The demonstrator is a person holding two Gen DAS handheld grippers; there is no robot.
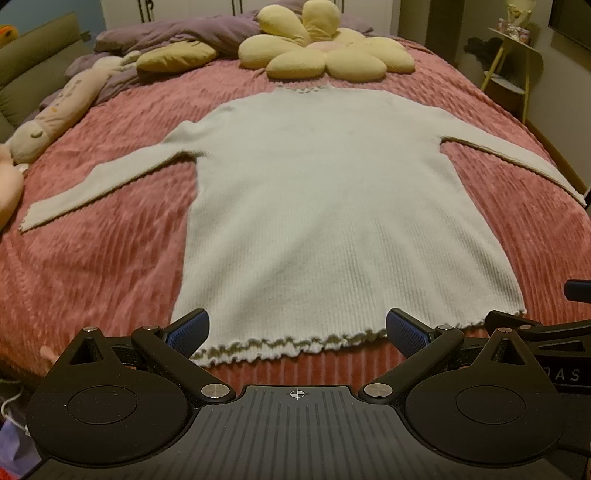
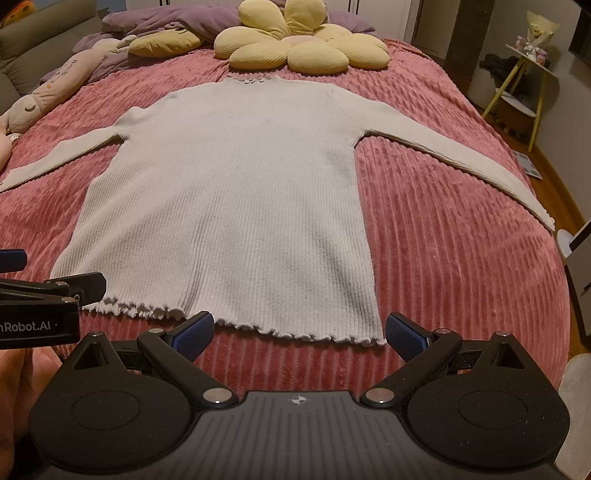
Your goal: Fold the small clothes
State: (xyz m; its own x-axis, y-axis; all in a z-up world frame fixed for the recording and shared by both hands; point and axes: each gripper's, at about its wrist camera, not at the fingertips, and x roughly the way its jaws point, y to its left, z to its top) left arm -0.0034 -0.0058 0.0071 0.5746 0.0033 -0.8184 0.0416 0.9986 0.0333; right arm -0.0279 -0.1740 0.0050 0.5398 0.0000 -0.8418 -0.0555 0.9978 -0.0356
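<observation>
A pale ribbed long-sleeved sweater [image 1: 325, 206] lies flat on the pink bedspread [image 1: 92, 258], sleeves spread out to both sides, frilled hem nearest me. It also shows in the right wrist view [image 2: 229, 199]. My left gripper [image 1: 297, 332] is open and empty, jaws wide, just above the left part of the hem. My right gripper [image 2: 299, 332] is open and empty, above the right part of the hem. Each gripper shows at the edge of the other's view: the right one [image 1: 554, 310] and the left one [image 2: 40, 288].
A yellow flower-shaped cushion [image 1: 325, 51] and a purple duvet [image 1: 177, 33] lie at the head of the bed. A long plush toy [image 1: 55, 110] lies along the left edge. A yellow side table [image 2: 524, 85] stands to the right of the bed.
</observation>
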